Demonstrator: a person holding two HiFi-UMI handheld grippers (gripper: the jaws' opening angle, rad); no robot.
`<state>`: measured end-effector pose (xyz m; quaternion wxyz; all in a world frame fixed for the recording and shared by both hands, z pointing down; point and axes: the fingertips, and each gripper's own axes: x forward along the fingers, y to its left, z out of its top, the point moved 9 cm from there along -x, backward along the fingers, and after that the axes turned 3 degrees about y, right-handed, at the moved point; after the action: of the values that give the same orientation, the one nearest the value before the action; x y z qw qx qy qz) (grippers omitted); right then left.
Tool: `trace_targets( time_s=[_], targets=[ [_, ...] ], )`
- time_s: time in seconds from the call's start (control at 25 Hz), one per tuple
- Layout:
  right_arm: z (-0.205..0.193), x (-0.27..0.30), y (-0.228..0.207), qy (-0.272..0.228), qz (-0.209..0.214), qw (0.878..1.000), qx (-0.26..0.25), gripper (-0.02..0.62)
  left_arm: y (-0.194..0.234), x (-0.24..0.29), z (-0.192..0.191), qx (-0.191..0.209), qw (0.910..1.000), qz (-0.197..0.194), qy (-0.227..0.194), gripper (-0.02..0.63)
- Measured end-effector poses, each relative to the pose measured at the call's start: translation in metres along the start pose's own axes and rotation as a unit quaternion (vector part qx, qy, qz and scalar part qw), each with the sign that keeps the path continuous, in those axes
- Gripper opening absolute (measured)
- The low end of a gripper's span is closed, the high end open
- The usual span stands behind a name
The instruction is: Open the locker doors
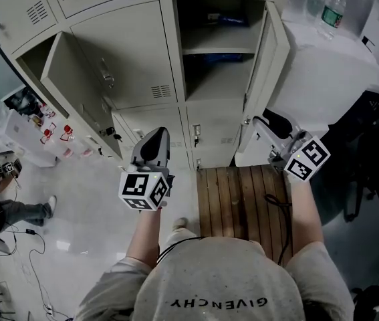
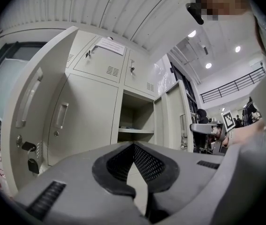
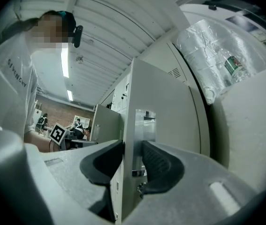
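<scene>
The cream lockers [image 1: 132,52] fill the top of the head view. One right-hand compartment [image 1: 219,39] stands open, its door [image 1: 261,62] swung wide. My right gripper [image 1: 261,121] straddles that door's edge at the handle. In the right gripper view the door [image 3: 170,111] and its metal handle plate [image 3: 144,125] run between the jaws of the right gripper [image 3: 133,146]; the pads sit close on either side without a clear squeeze. My left gripper [image 1: 157,134] hangs before the closed lower doors, shut and empty [image 2: 133,145]. A left-hand door [image 1: 75,79] also stands open.
A wooden slat platform [image 1: 242,199] lies on the floor under me. A white cabinet [image 1: 336,72] with wrapped water bottles [image 1: 333,5] stands right of the open door. A person [image 1: 9,209], cables and clutter occupy the floor at left. Keys [image 2: 29,156] hang from the left door's lock.
</scene>
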<state>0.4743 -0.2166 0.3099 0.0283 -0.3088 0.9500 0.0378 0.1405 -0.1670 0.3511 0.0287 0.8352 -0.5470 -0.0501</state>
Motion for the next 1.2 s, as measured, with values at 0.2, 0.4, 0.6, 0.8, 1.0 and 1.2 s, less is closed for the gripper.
trace_targets(
  time_s=[0.2,0.4,0.6,0.8,1.0,1.2],
  targets=[
    [0.001,-0.015,-0.004,-0.003,-0.013,1.0,-0.006,0.132,-0.002,-0.001,0.001,0.001,1.0,0.0,-0.001,-0.002],
    [0.004,-0.031,-0.004,0.004,-0.043,0.999,-0.019,0.129,-0.004,0.0,0.003,0.001,1.0,-0.005,-0.003,-0.002],
    [0.003,-0.052,-0.008,-0.002,-0.085,0.996,-0.013,0.118,-0.008,0.004,0.005,0.002,0.9999,-0.013,-0.004,-0.002],
    [0.004,-0.07,-0.013,-0.007,-0.133,0.991,-0.009,0.116,-0.01,0.006,0.005,0.003,0.9998,-0.02,-0.004,-0.002],
    [0.005,-0.083,-0.012,0.006,-0.207,0.977,-0.039,0.104,-0.013,0.009,0.004,0.003,0.9997,-0.026,-0.002,-0.002],
    [0.002,-0.097,-0.021,0.004,-0.278,0.96,-0.036,0.071,-0.016,0.01,0.004,0.003,0.9995,-0.031,-0.002,-0.002]
  ],
)
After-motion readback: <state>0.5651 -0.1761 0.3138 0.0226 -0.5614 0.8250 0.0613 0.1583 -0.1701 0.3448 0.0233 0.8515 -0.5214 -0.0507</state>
